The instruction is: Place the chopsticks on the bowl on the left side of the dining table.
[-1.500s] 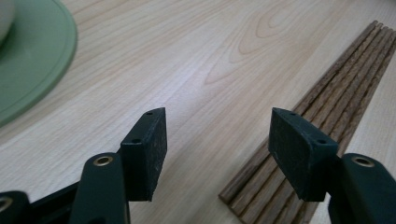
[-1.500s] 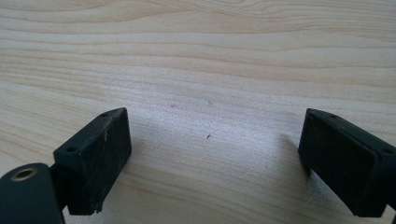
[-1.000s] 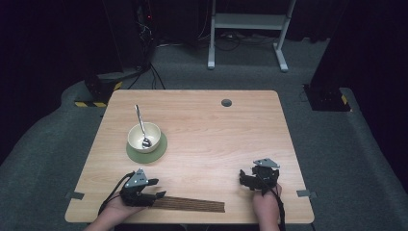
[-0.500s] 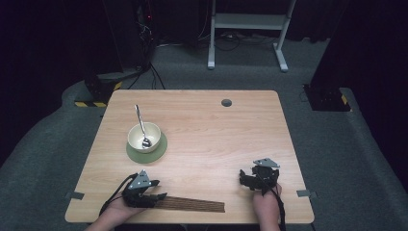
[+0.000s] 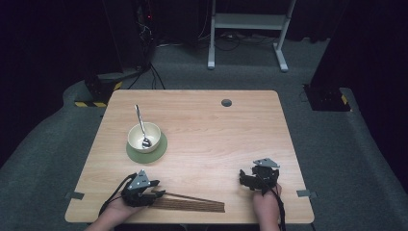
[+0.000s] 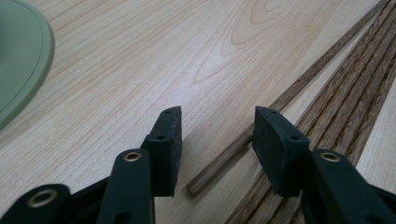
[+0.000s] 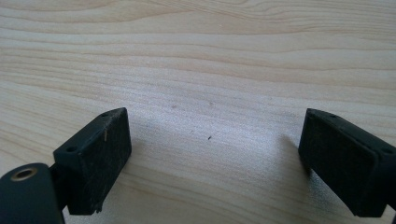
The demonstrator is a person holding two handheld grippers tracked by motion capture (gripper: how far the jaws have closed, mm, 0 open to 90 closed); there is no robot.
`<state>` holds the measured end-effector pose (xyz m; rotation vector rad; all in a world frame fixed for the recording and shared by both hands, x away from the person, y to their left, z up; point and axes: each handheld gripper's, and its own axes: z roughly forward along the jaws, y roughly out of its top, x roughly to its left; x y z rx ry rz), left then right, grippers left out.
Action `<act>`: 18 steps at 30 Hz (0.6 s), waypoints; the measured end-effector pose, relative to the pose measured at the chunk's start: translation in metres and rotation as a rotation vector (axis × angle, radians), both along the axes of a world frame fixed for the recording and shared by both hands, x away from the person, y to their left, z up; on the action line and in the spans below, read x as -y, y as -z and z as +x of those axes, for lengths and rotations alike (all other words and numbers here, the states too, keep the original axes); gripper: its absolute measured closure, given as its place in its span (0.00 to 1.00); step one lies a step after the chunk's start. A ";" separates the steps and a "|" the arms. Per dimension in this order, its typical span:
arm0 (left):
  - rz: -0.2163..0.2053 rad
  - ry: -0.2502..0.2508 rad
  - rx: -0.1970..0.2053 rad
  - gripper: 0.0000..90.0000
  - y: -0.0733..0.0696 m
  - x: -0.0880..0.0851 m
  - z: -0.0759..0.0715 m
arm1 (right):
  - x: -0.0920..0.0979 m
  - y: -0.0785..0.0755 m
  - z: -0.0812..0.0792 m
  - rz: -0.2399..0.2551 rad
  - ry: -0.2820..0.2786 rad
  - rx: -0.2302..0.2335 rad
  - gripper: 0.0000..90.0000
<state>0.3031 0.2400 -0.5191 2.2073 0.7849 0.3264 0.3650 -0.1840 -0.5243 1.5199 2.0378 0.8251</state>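
Note:
A row of several dark wooden chopsticks [image 5: 192,203] lies along the table's near edge. My left gripper [image 5: 156,194] rests at their left end. In the left gripper view its jaws [image 6: 217,116] have just been closing, with a gap still between them. One chopstick [image 6: 233,154], lying a little apart from the others [image 6: 355,107], runs through that gap, and neither pad presses on it. My right gripper [image 5: 245,177] sits on the table at the near right. Its jaws [image 7: 212,126] stand wide open over bare wood.
A cream bowl [image 5: 144,136] with a metal spoon [image 5: 140,122] in it stands on a green saucer [image 5: 156,151] at the left middle; the saucer's rim [image 6: 18,60] is close to my left gripper. A round cable hole [image 5: 226,102] is in the tabletop's far side.

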 end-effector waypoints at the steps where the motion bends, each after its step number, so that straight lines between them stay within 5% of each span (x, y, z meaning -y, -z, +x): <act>1: 0.001 0.003 0.003 0.62 0.000 0.000 0.000 | 0.000 0.000 0.000 0.000 0.000 0.000 0.10; 18: -0.013 0.011 0.020 0.88 0.003 -0.004 0.002 | 0.000 0.000 0.000 0.000 -0.002 0.000 0.10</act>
